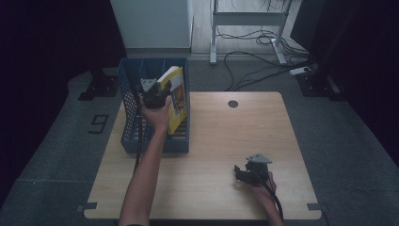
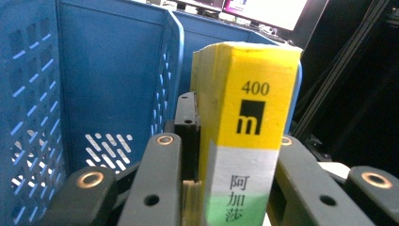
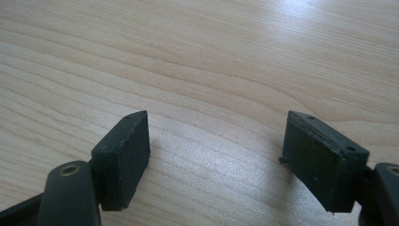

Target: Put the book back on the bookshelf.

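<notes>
the left gripper (image 1: 157, 94) is clamped on a thick yellow book (image 1: 175, 96), its jaws pressing the book from both sides just behind the spine. in the left gripper view the book (image 2: 244, 132) stands upright with its spine facing the camera: yellow on top with "400" and a black square mark, then a grey band with printed characters, green at the bottom. the book sits tilted over the right-hand compartment of a blue slotted file rack (image 1: 129, 108), which stands at the far left corner of the worktop (image 1: 221, 141); the rack's perforated blue dividers (image 2: 113, 84) rise just to the left of the book. whether the book's lower edge touches the rack floor i cannot tell.

the right gripper (image 1: 244, 172) rests near the front right part of the worktop, well apart from the rack. its jaws stand wide with bare wood grain (image 3: 211, 70) between them and nothing held.
</notes>
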`<state>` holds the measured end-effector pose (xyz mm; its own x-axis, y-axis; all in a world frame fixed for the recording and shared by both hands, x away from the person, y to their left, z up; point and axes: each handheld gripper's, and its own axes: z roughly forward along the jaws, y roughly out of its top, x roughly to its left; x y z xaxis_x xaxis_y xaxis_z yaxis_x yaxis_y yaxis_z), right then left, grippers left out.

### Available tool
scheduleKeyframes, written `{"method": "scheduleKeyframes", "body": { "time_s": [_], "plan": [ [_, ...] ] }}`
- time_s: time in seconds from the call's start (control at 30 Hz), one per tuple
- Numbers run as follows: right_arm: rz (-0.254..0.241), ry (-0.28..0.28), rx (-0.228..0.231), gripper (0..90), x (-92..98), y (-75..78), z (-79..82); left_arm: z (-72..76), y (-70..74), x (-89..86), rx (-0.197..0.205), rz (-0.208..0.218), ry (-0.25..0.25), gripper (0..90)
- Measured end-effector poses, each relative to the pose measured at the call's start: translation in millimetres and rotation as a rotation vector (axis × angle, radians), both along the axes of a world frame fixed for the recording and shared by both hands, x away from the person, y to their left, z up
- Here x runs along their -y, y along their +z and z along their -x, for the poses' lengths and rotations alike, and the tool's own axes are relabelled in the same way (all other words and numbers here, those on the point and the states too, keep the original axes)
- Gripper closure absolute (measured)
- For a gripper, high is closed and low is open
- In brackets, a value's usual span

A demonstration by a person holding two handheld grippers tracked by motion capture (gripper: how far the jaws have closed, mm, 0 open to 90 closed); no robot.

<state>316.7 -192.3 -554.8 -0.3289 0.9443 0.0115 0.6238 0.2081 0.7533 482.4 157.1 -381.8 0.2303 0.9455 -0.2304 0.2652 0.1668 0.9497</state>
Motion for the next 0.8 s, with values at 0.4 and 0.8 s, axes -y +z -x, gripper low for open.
{"method": "scheduleKeyframes", "body": {
  "time_s": [0.4, 0.8],
  "plan": [
    [-0.001, -0.001, -0.002, 22.9, -0.1, 0.0, 0.2, -7.3, -18.0, 11.7, -0.020, -0.010, 0.016, 74.9],
    [-0.001, -0.001, -0.001, 23.0, -0.1, 0.0, 0.5, -7.0, -28.8, 16.7, -0.022, -0.008, 0.008, 74.3]
  ]
}}
